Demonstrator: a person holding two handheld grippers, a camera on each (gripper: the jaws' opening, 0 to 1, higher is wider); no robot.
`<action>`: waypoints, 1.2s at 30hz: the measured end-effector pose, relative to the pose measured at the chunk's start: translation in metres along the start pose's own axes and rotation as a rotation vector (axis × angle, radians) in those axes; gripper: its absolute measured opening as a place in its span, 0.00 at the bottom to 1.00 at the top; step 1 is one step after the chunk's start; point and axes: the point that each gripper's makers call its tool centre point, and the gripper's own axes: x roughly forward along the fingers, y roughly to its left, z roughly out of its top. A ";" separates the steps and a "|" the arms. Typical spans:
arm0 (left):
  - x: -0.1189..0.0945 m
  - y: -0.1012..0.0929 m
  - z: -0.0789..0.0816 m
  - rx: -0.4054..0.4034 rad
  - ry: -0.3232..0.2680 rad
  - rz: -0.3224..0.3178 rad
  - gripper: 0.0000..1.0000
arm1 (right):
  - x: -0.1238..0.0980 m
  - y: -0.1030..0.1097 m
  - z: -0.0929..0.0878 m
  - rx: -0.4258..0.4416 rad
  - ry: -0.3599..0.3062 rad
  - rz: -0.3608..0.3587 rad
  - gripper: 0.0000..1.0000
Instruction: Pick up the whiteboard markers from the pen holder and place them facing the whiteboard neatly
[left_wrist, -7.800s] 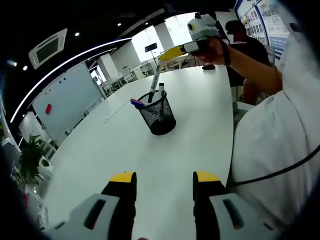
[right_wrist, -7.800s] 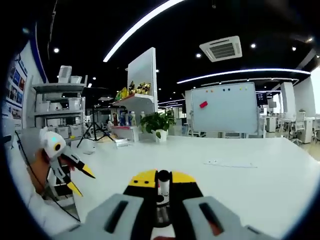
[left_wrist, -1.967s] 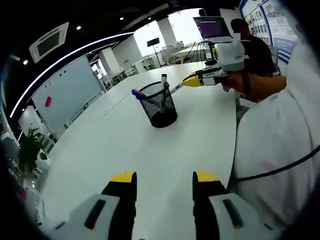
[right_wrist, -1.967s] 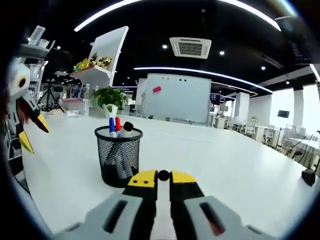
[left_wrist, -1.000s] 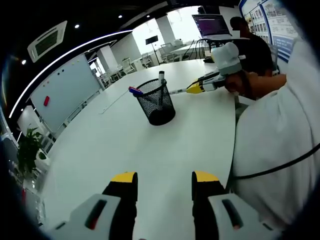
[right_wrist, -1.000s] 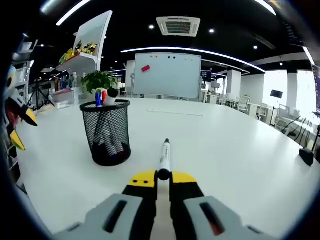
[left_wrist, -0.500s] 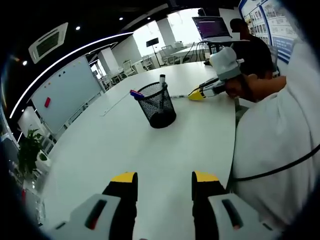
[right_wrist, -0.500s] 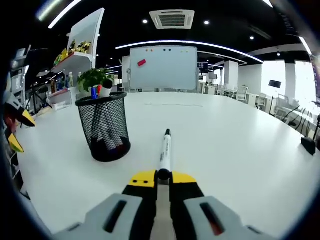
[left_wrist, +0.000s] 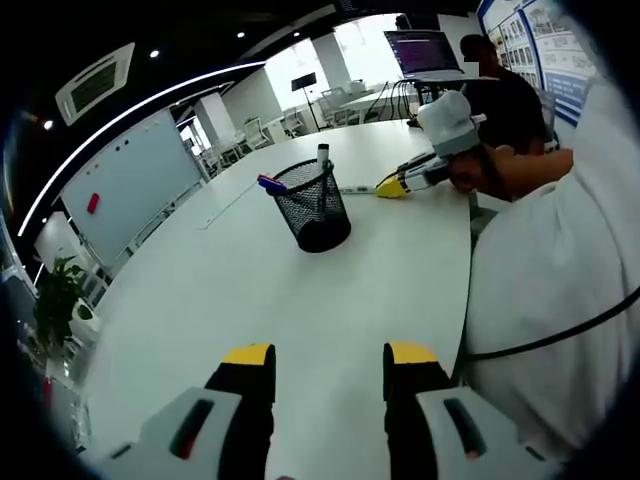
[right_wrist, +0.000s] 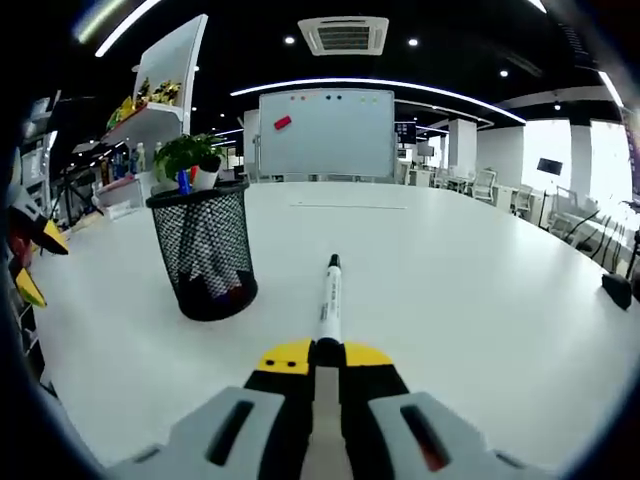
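The right gripper (right_wrist: 314, 355), yellow-tipped, has its jaws pressed together on the rear end of a white-barrelled whiteboard marker with a black cap (right_wrist: 328, 300). The marker lies low along the white tabletop (right_wrist: 480, 300), apparently resting on it, with its capped tip aimed at the wall-mounted whiteboard (right_wrist: 326, 134) across the room. Two seconds earlier the same marker was held above the table near the black wire-mesh pen holder (right_wrist: 203, 250); over the last second it has been lowered and levelled until it points straight ahead. In the left gripper view the right gripper (left_wrist: 392, 185) appears beside the pen holder (left_wrist: 314, 205), its tips at table height with the marker (left_wrist: 354, 187) extending from them.

The left gripper (left_wrist: 317, 360) hovers idle over the table, jaws spread and holding nothing, well apart from the holder.

Several markers remain in the holder: a black-capped one standing upright (left_wrist: 323, 152) and a blue-capped one leaning outward (left_wrist: 268, 183); a red cap also seems visible through the mesh, though this is hard to confirm.

Interpretation: the first marker appears to be at its placement position, correctly oriented, and awaits only release. The remaining markers must still be extracted and laid parallel beside it.
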 end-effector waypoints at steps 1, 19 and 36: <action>0.000 0.000 0.001 0.000 -0.001 0.001 0.45 | 0.000 -0.001 0.000 0.003 0.000 -0.003 0.09; 0.000 0.001 0.001 0.001 -0.003 0.002 0.45 | 0.002 -0.003 0.001 -0.041 -0.003 -0.011 0.10; 0.001 -0.001 0.002 0.014 -0.003 -0.004 0.45 | 0.003 -0.002 0.001 -0.053 -0.005 -0.008 0.10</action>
